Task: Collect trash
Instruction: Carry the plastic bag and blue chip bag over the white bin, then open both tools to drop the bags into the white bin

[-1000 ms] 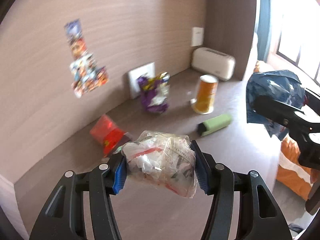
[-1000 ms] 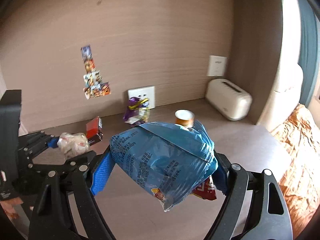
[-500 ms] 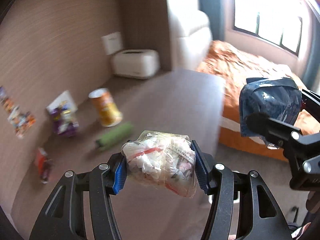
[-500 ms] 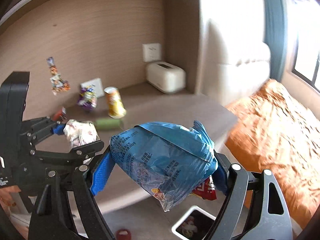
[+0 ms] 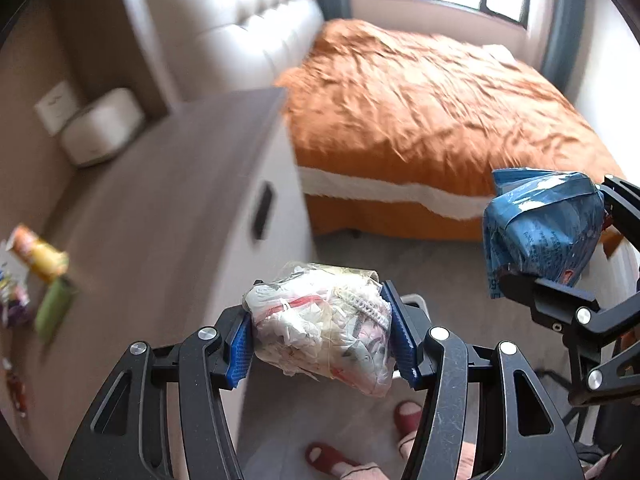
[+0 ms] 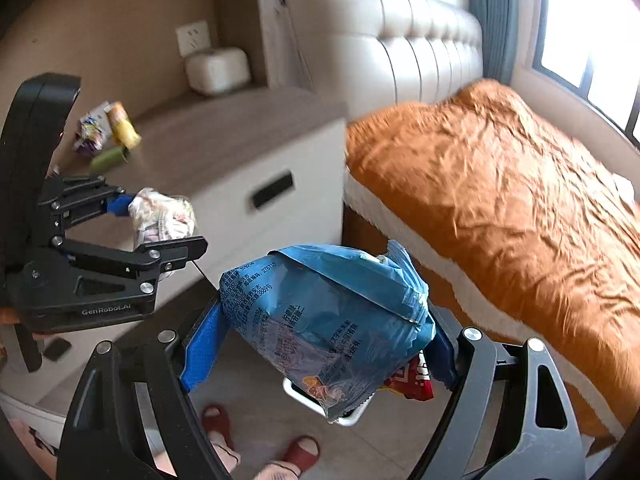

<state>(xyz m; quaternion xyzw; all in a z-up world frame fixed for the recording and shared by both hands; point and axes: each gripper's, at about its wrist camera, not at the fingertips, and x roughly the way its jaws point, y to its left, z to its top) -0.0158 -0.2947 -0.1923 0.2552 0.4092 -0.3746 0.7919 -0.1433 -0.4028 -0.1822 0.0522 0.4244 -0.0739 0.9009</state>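
My left gripper [image 5: 322, 342] is shut on a clear plastic bag of crumpled paper scraps [image 5: 320, 336], held in the air past the cabinet's edge; it also shows in the right wrist view [image 6: 162, 214]. My right gripper [image 6: 320, 344] is shut on a blue snack bag [image 6: 324, 320], with a red wrapper [image 6: 412, 376] tucked under it. The blue bag shows in the left wrist view [image 5: 540, 228] at the right. A white bin rim [image 6: 344, 414] peeks out on the floor below the blue bag.
A wood-topped white cabinet [image 6: 224, 148] at the left carries an orange can [image 6: 124, 128], a green tube [image 6: 106, 158], a purple wrapper [image 6: 90, 136] and a white toaster-like box [image 6: 218, 68]. An orange bed [image 6: 500, 184] fills the right. Feet in red slippers [image 6: 298, 454] stand below.
Both grippers have swung right, away from the cabinet top and wall, towards the floor beside the bed. Each keeps hold of its bag.
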